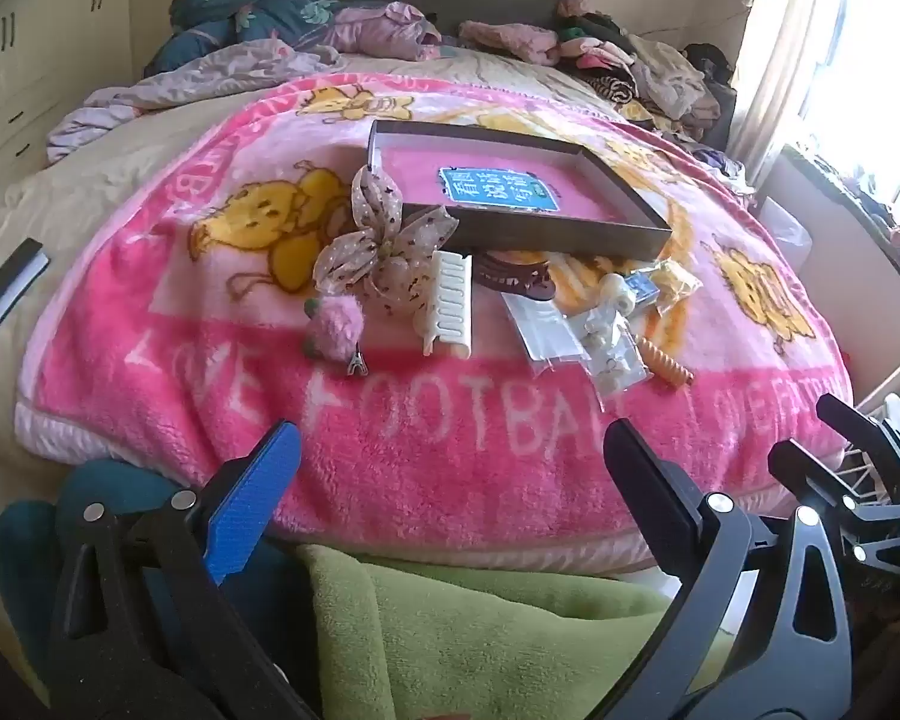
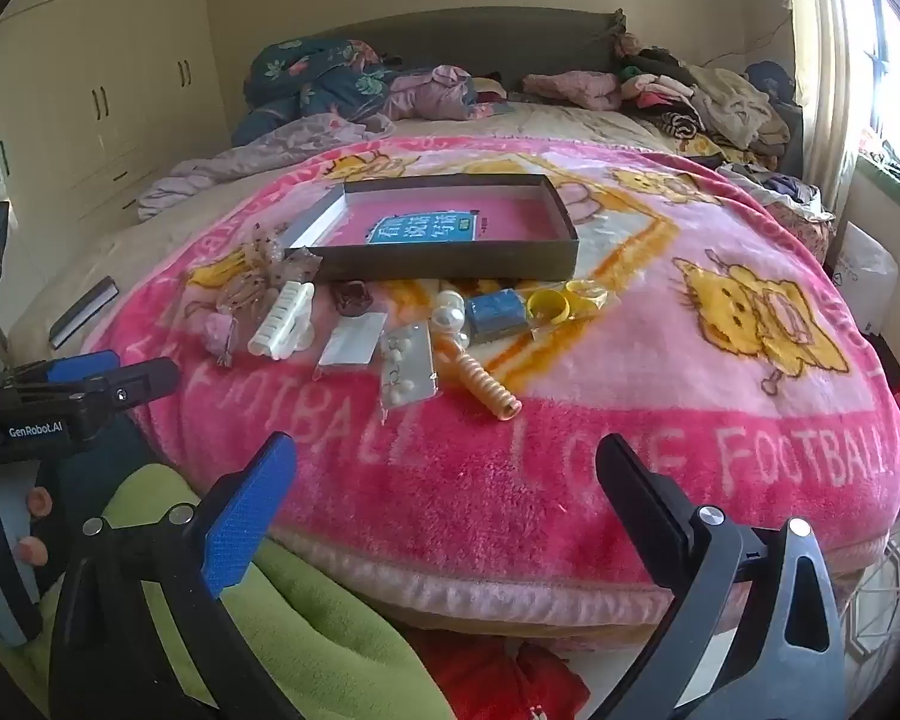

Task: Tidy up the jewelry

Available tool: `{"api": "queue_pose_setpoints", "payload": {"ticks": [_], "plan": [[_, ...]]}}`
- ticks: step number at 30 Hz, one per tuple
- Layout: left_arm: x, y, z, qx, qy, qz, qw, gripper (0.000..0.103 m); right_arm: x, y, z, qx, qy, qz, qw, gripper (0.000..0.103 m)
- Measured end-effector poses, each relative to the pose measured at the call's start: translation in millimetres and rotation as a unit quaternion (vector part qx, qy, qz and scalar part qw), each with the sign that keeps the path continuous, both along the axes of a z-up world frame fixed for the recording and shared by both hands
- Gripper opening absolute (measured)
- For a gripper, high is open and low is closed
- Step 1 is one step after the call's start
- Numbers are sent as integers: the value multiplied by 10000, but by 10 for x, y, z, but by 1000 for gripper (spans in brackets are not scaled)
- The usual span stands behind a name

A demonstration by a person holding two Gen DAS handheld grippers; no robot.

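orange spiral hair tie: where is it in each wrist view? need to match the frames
Left wrist view: the orange spiral hair tie lies right of centre, at the right end of the clutter, beside the earring packet.
Right wrist view: the same hair tie lies near centre, the item nearest the camera.
Shared landmark: the shallow brown box with the pink lining, behind the clutter in both views.

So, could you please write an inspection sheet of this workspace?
Surface: pink blanket spread over the bed.
Job's things: shallow box, open; in front of it a bow hair clip, cream claw clip, orange spiral hair tie, earring card.
Clutter: clothes pile at the headboard.
Grippers: left gripper and right gripper open, empty.
Cables: nothing seen.
Surroundings: wardrobe, window.
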State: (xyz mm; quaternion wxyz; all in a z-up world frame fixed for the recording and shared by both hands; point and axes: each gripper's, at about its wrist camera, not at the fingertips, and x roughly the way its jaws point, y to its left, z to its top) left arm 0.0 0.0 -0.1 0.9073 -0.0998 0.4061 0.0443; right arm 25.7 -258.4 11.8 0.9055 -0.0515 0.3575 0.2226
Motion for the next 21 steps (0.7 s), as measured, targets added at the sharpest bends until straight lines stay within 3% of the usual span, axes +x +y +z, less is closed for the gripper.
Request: {"api": "queue_pose_setpoints", "payload": {"ticks": [21], "plan": [[-9,-11,57,-2,-88,11,10000,93,-54,16,29,47,51,21,10000,97]]}}
